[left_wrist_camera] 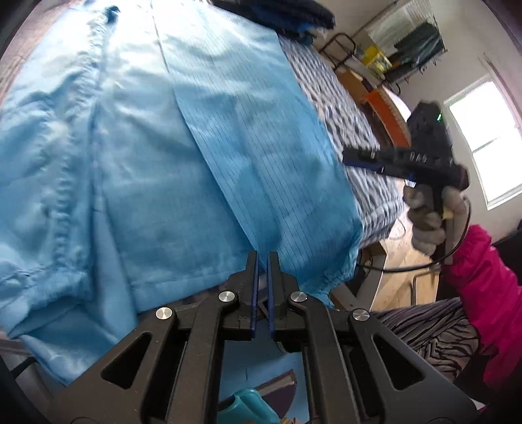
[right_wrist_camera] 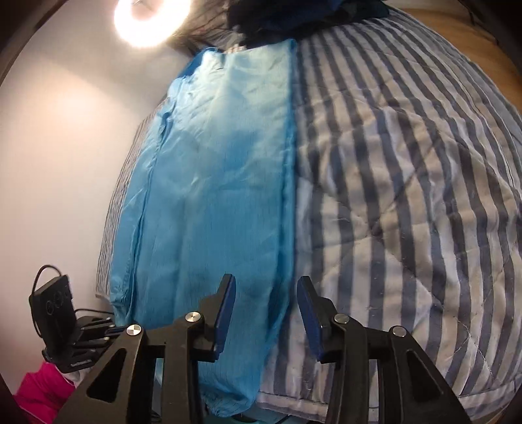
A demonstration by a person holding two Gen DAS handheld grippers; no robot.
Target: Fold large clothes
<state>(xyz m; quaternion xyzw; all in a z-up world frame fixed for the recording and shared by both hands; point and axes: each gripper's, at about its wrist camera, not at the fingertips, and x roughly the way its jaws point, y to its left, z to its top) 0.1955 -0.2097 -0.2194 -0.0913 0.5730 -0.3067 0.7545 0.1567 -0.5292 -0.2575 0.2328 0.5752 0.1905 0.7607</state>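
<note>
A home bedroom: striped quilt [right_wrist_camera: 407,195] on bed, window [left_wrist_camera: 486,137], clothes rack [left_wrist_camera: 414,45].

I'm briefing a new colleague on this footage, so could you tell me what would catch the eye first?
A light blue garment lies lengthwise on a blue-and-white striped quilt. In the right wrist view, the right tool stands open over the garment's near end. A bright ring light glares at top left.

Striped quilt [right_wrist_camera: 407,195] on bed; bright window [left_wrist_camera: 486,137]; ring light [right_wrist_camera: 151,22].
</note>
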